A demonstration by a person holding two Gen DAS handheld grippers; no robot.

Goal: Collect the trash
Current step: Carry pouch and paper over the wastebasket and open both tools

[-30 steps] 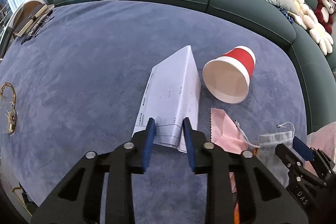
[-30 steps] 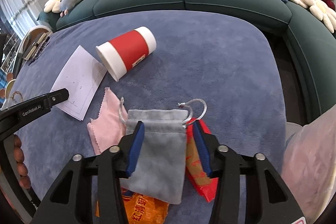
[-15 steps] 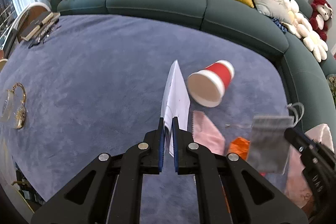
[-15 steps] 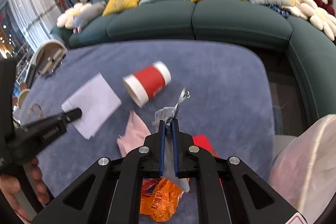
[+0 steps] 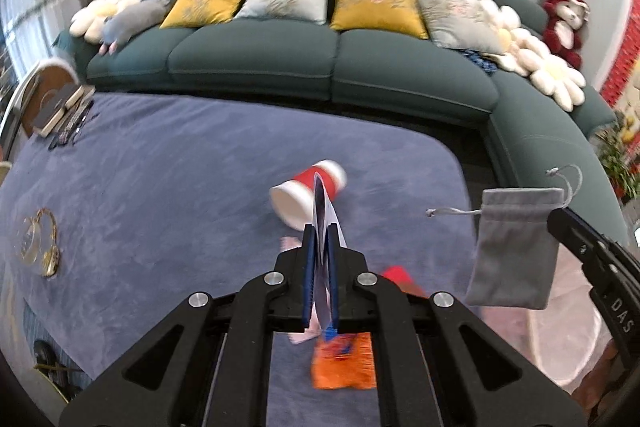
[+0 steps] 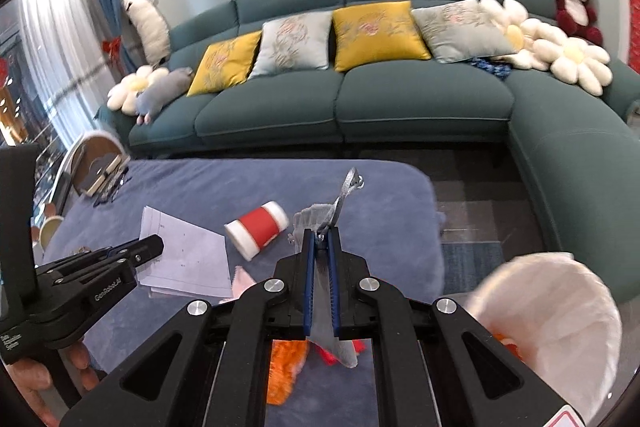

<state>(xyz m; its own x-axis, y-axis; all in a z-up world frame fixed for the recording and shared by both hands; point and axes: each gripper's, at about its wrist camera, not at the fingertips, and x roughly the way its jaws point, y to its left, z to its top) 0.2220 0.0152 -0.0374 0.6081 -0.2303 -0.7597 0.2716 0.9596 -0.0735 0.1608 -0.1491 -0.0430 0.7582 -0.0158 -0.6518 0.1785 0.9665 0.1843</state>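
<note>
1. Left wrist view: the jaws of the left gripper (image 5: 320,243) are pressed together on a sheet of white paper (image 5: 321,205), which stands edge-on between the blue pads and rises above them, lifted off the tabletop (image 5: 160,187)
2. Beyond the paper a red and white paper cup (image 5: 306,193) lies on its side on the blue-grey cloth, its open mouth turned toward the camera
3. Below the jaws an orange wrapper (image 5: 344,363) lies on the cloth, with a red wrapper (image 5: 396,273) just to its right and a bit of pink cloth (image 5: 290,243) showing near the paper
4. At the right edge the right gripper (image 5: 560,223) holds a grey drawstring pouch (image 5: 516,247) hanging in the air, with a pale pink bag (image 5: 560,327) blurred beneath it
5. A gold-rimmed trinket (image 5: 40,243) lies far left on the tabletop, well apart from the trash
6. Right wrist view: the right gripper's (image 6: 321,239) jaws are closed on the grey drawstring pouch (image 6: 332,331), seen edge-on, its cord sticking up above the pads
7. The left gripper (image 6: 148,251) at the left pinches the paper (image 6: 188,255) at its edge, above the tabletop (image 6: 380,207)
8. The cup (image 6: 258,229) lies on its side between the paper and the pouch
9. The open pale pink bag (image 6: 560,319) sits low at the right, past the tabletop's edge, with something orange inside
10. The orange wrapper (image 6: 286,367) and a scrap of the red wrapper (image 6: 326,355) show beneath the jaws
</note>
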